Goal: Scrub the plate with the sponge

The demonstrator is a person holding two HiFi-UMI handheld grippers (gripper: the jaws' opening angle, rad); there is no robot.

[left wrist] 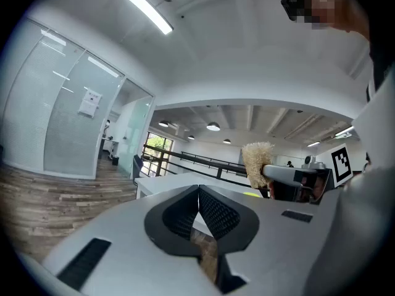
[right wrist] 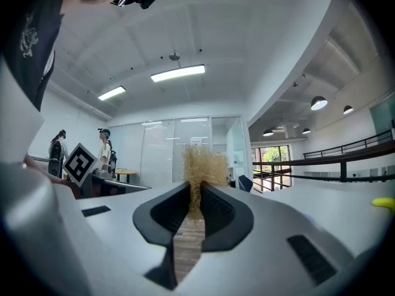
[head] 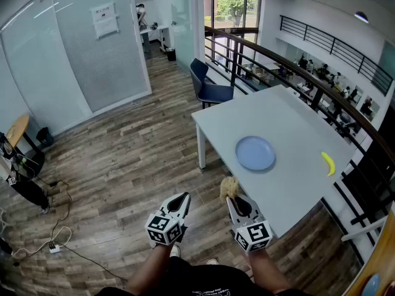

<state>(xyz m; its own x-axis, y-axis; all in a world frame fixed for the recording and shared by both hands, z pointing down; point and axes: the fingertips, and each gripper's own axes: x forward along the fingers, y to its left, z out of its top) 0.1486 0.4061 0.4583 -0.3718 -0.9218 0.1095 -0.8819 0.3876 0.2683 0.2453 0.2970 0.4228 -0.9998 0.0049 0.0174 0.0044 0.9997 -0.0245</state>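
Right gripper view, sponge (right wrist: 199, 168) pinched between jaws

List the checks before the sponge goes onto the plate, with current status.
1. Sponge gripped by right gripper: ok, jaws clamped on it, fibres sticking out past the tips.
2. Left gripper free: ok, jaws together, nothing between them.
3. Plate accessible: ok, flat on the table, nothing on it, banana lying well apart.
4. Sponge touching plate: not ok, both grippers are held at the table's near edge, short of the plate.
5. Plate braced: not ok, nothing holds it, so it may slide under scrubbing.
6. Dirt on plate: cannot tell.
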